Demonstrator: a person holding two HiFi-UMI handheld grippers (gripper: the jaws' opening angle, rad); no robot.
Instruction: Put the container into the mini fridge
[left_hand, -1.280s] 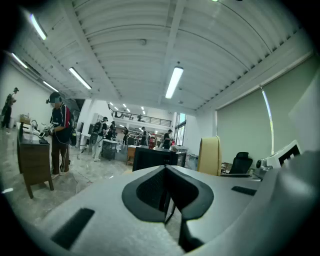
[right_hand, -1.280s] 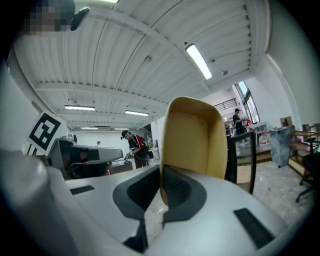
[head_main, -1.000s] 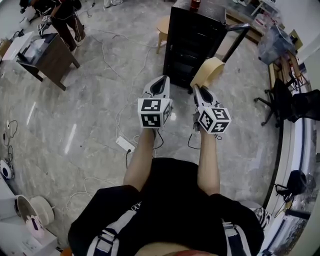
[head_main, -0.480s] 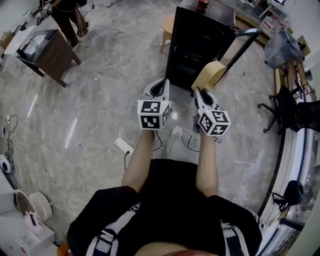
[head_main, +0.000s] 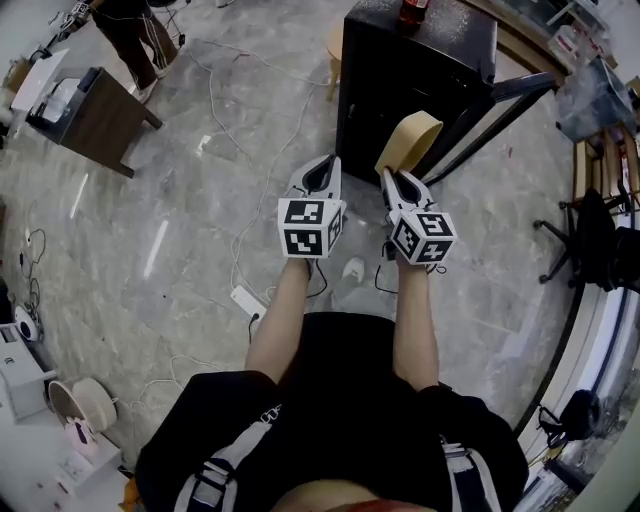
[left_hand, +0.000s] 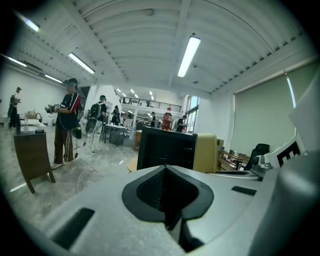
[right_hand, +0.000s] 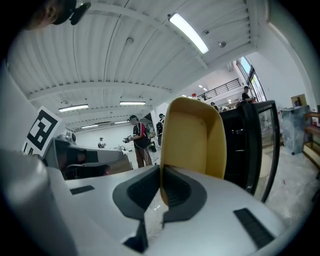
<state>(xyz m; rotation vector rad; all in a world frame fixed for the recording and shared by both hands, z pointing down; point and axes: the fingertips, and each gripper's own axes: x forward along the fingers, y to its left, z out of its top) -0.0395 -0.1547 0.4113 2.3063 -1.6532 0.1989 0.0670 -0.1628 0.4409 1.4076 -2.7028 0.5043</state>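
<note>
A tan container (head_main: 408, 140) stands on edge in my right gripper (head_main: 392, 176), whose jaws are shut on its rim. In the right gripper view the container (right_hand: 192, 137) rises above the gripper (right_hand: 161, 187) with its hollow side toward the camera. The black mini fridge (head_main: 410, 85) is just ahead with its door (head_main: 495, 110) swung open to the right. My left gripper (head_main: 320, 172) hangs beside the right one, shut and holding nothing. From the left gripper view the fridge (left_hand: 166, 148) and the container (left_hand: 204, 153) show beyond the gripper (left_hand: 166, 197).
A red bottle (head_main: 411, 10) stands on top of the fridge. Cables and a power strip (head_main: 247, 299) lie on the marble floor. A brown desk (head_main: 85, 110) is at far left, a round stool (head_main: 334, 40) behind the fridge, office chairs (head_main: 600, 230) at right. People stand in the background (left_hand: 65, 125).
The person has walked closer to the fridge. Both grippers and the held container are now nearer its open front.
</note>
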